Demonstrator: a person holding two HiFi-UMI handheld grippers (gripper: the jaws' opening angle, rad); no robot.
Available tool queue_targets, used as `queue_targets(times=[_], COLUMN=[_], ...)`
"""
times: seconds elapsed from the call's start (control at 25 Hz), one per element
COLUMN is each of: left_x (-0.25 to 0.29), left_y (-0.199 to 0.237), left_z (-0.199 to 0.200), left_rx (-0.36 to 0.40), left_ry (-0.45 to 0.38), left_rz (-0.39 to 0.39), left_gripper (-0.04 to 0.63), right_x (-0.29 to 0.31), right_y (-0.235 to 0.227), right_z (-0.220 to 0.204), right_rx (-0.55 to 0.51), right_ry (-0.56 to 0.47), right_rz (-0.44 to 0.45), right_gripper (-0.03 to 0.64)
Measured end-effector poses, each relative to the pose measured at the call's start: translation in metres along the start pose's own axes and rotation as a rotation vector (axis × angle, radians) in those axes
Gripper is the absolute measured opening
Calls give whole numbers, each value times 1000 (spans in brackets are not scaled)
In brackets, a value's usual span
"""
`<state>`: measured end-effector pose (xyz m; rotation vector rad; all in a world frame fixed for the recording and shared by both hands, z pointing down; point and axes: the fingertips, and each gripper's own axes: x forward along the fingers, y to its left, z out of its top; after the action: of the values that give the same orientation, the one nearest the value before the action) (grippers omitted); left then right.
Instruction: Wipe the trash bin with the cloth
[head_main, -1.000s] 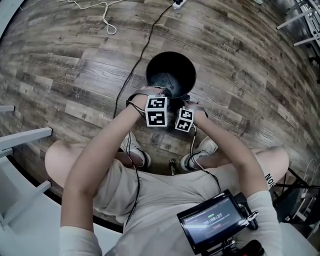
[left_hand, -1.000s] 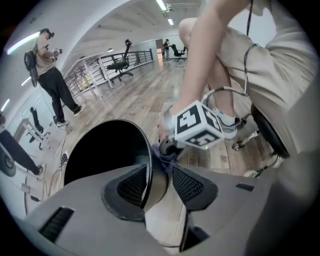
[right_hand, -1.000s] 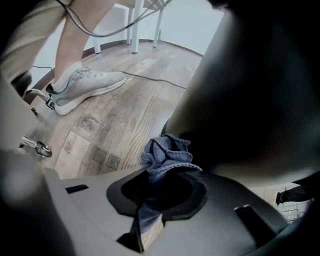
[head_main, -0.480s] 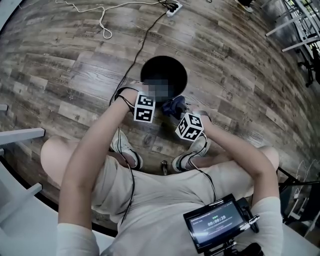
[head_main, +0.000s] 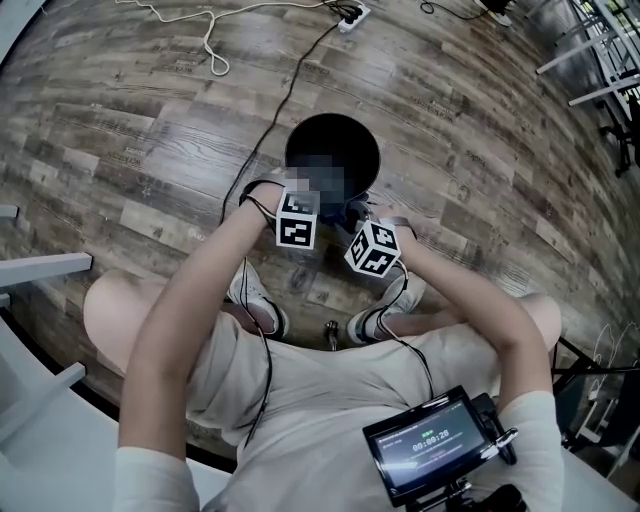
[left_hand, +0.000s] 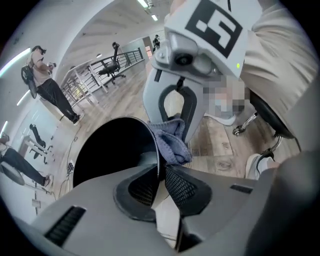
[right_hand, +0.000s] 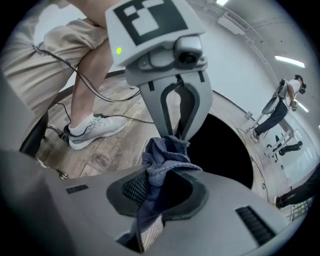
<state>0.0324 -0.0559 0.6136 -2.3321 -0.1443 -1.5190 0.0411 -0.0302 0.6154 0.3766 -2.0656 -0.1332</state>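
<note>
My left gripper (left_hand: 161, 172), jaws just closing tight onto the near rim of the round black plastic trash bin (left_hand: 110, 150), my right gripper (right_hand: 162, 185) clamping the blue-grey knitted cloth (right_hand: 167, 157) just beside that rim, bin upright on the wood-plank floor (head_main: 150, 130)

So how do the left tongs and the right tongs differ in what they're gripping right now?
The left tongs have just been closing and pinch the thin rim of the black trash bin. The right tongs clamp a bunched blue-grey cloth. The left tongs' pads stand nearly together, while the right tongs' pads sit wider apart round the cloth's bulk. Both point down at the bin's near edge, facing each other.
</note>
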Motion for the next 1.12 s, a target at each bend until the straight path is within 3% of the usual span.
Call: queue_targets(times=[0.68,0.76,0.92,1.12], left_x=[7,8,6,5], left_y=[8,9,15,13], left_z=[19,23,31,31], left_rx=[-126,-163,-272,-273], left_ry=[-49,-60,-112,-108], left_rz=[-4,0,0,-16], left_gripper=[48,48,48,60], right_x=[137,149,160,135], right_y=[37,40,37,39], right_z=[-106,-118,-127,-121], right_rx=[-172,-137,122,40], right_ry=[170,205,228,223], right_rz=[67,75,131,100], right_gripper=[64,64,64,64])
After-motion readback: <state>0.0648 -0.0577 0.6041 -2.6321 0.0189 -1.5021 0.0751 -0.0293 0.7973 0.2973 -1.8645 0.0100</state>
